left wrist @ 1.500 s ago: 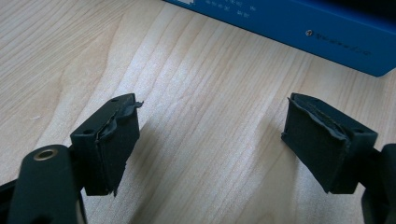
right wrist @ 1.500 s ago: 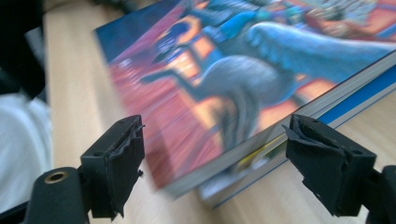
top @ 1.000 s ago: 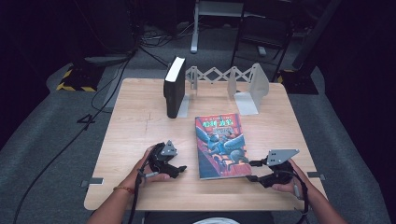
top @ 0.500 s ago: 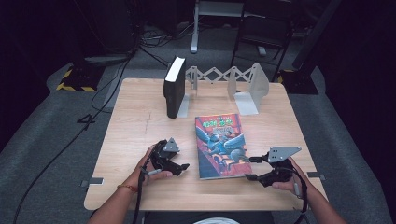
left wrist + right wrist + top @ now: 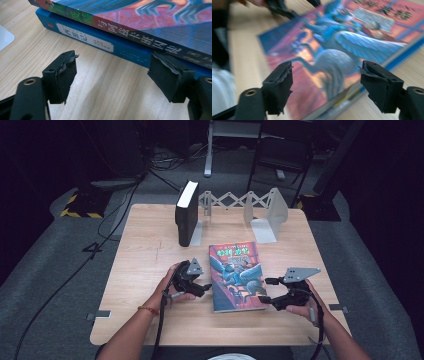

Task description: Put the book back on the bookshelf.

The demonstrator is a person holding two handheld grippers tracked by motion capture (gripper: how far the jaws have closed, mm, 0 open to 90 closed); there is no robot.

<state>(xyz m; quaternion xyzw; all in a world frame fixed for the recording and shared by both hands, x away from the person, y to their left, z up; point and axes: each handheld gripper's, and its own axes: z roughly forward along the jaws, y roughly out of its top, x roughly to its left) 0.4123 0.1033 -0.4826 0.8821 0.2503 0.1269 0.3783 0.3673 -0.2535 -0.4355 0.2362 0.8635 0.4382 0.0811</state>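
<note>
Widening, the right gripper [image 5: 268,292] jaws flank the top book [image 5: 236,275]; left gripper [image 5: 204,287] jaws closing slightly, released.

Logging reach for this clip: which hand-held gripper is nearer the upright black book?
Left. The left hand-held gripper lies nearly straight below the black book; the right hand-held gripper sits across the colourful book.

The blue book [image 5: 130,53] lies almost wholly hidden under the picture-cover book [image 5: 236,276]; only its spine and an edge show. The top book's cover is blurred in the right gripper view, its title cut off by the upper edge
</note>
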